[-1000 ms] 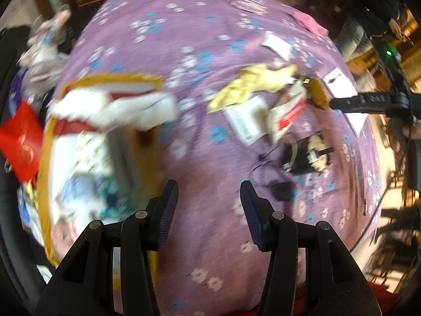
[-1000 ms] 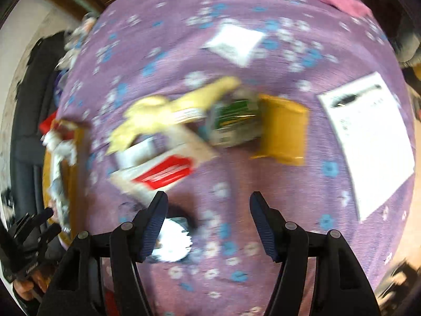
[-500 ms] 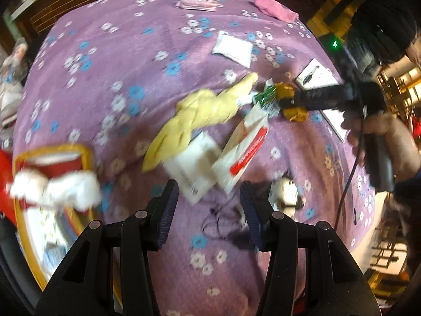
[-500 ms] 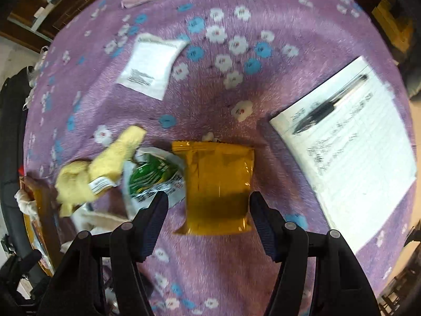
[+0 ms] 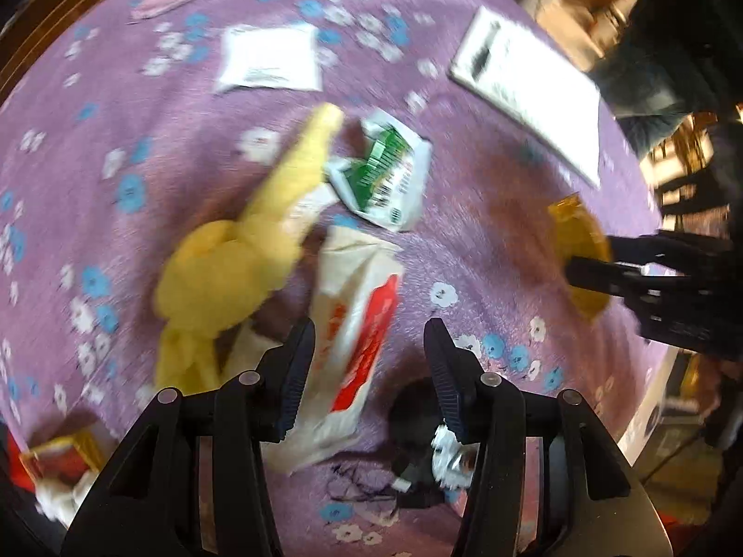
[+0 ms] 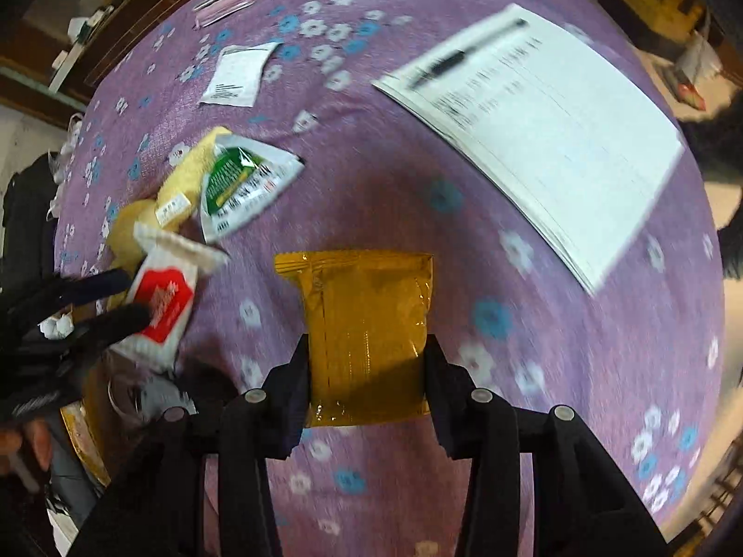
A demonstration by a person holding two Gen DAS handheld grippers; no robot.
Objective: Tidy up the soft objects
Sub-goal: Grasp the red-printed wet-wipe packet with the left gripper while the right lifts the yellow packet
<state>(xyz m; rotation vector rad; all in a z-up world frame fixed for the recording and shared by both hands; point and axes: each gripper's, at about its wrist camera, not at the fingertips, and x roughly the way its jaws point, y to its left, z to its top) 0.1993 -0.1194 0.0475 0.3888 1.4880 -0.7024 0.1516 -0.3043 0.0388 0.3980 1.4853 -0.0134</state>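
Since half a second ago our left gripper [image 5: 369, 362] has swung from the tray side over to the pile, and now we hover above the white-and-red packet [image 5: 357, 339], jaws apart with nothing pinched. Beside it lie the yellow plush toy [image 5: 232, 269] and the green-and-white packet [image 5: 385, 176] on the purple flowered cloth [image 5: 464, 241].

Over to the right wrist view: our right gripper [image 6: 367, 371] is clamped on the golden packet [image 6: 367, 315], pads pressing both sides. A notepad [image 6: 557, 139] with a pen [image 6: 459, 58] lies up right, apart from it.
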